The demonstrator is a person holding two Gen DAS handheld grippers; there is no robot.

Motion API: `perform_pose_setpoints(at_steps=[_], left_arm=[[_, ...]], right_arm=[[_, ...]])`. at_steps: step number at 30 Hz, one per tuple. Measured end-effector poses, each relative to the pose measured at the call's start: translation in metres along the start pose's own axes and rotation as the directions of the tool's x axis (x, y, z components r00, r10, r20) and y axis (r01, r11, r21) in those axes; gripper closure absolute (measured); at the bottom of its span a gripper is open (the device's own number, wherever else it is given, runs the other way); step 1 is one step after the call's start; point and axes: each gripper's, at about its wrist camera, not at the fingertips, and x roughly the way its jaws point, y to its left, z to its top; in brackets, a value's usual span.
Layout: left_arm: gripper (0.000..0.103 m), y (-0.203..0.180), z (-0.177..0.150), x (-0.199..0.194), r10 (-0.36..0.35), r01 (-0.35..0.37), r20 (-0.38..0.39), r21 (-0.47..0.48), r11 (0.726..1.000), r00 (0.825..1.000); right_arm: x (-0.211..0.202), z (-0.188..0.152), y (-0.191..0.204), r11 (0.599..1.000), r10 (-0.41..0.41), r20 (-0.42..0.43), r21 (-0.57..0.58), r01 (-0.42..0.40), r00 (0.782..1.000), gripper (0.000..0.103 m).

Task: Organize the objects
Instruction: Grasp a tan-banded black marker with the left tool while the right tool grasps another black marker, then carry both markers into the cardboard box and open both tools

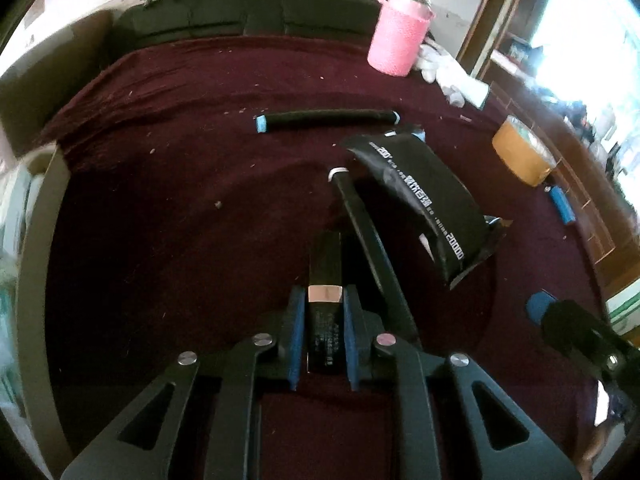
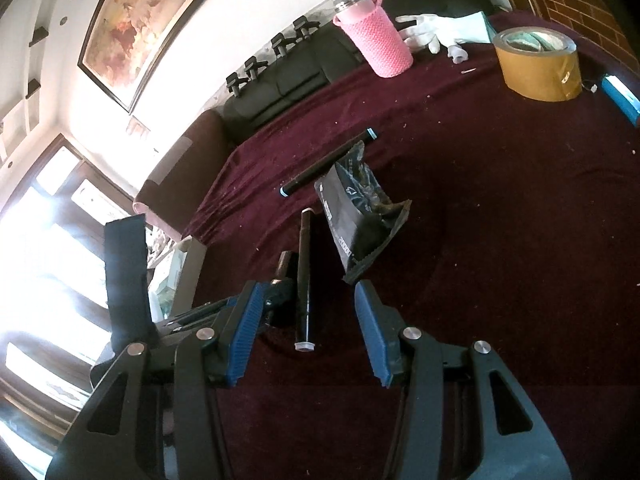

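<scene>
Jaws of the left gripper point(image 1: 325, 296) are clamped on a small black tube with a copper band point(image 1: 325, 292), its blue pads pressing both sides, low over the maroon-clothed counter point(image 1: 160, 220). Jaws of the right gripper point(image 2: 308, 320) stand partly open, straddling the near end of a long black pen point(image 2: 304, 280) lying on the cloth, with no pad touching it. At 1 o'clock from the clamped tube lies a black printed pouch point(image 1: 420, 200); at 12 o'clock, a second black pen with light-blue ends point(image 1: 326, 119). Farther, at 1 o'clock, stands a pink basket point(image 1: 398, 36) beside a white glove point(image 1: 448, 70). At 2 o'clock sits a roll of brown tape point(image 1: 520, 156).
</scene>
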Motion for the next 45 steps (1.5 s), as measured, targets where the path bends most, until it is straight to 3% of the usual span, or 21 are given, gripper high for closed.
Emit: perform_pose_setpoints(at_steps=[4,9,19,22,24,25,30,34,39,45], left_arm=[[0.089,0.016,-0.024,-0.019,0.039,-0.039,0.034,-0.002,0.999,0.999],[0.089,0.035,-0.038,-0.028,0.005,-0.001,0.083,-0.044,0.999,0.997],[0.089,0.041,-0.036,-0.027,-0.043,0.047,0.093,-0.050,0.998,0.995],[0.089,0.041,-0.035,-0.027,-0.048,0.053,0.090,-0.051,0.997,0.995],[0.089,0.043,-0.035,-0.027,-0.057,0.062,0.088,-0.058,0.996,0.995],[0.089,0.043,-0.035,-0.027,-0.057,0.062,0.087,-0.056,0.996,0.995],[0.089,0.041,-0.036,-0.028,-0.051,0.056,0.091,-0.052,0.997,0.995],[0.089,0.039,-0.038,-0.029,-0.044,0.049,0.099,-0.045,0.998,0.994],[0.089,0.032,-0.041,-0.033,-0.014,0.018,0.127,-0.024,1.000,0.992],[0.089,0.028,-0.043,-0.039,0.023,-0.021,0.166,-0.012,1.000,0.986]], right_arm=[[0.005,-0.002,0.004,0.999,-0.014,-0.013,-0.032,0.013,1.000,0.056],[0.019,-0.010,0.018,0.992,-0.036,-0.046,-0.122,0.031,0.998,0.056],[0.076,-0.014,0.057,0.941,-0.223,-0.109,-0.283,0.185,0.969,0.060],[0.098,-0.009,0.062,0.913,-0.304,-0.121,-0.322,0.252,0.945,0.071],[0.107,-0.011,0.067,0.876,-0.370,-0.102,-0.370,0.310,0.923,0.088],[0.107,-0.013,0.069,0.862,-0.389,-0.096,-0.387,0.326,0.916,0.090],[0.082,-0.021,0.058,0.908,-0.324,-0.118,-0.317,0.274,0.939,0.090],[0.053,-0.030,0.052,0.940,-0.246,-0.085,-0.263,0.217,0.965,0.090],[0.057,-0.032,0.048,0.960,-0.178,-0.110,-0.238,0.148,0.978,0.090],[0.046,-0.029,0.058,0.961,-0.132,-0.077,-0.254,0.108,0.988,0.090]])
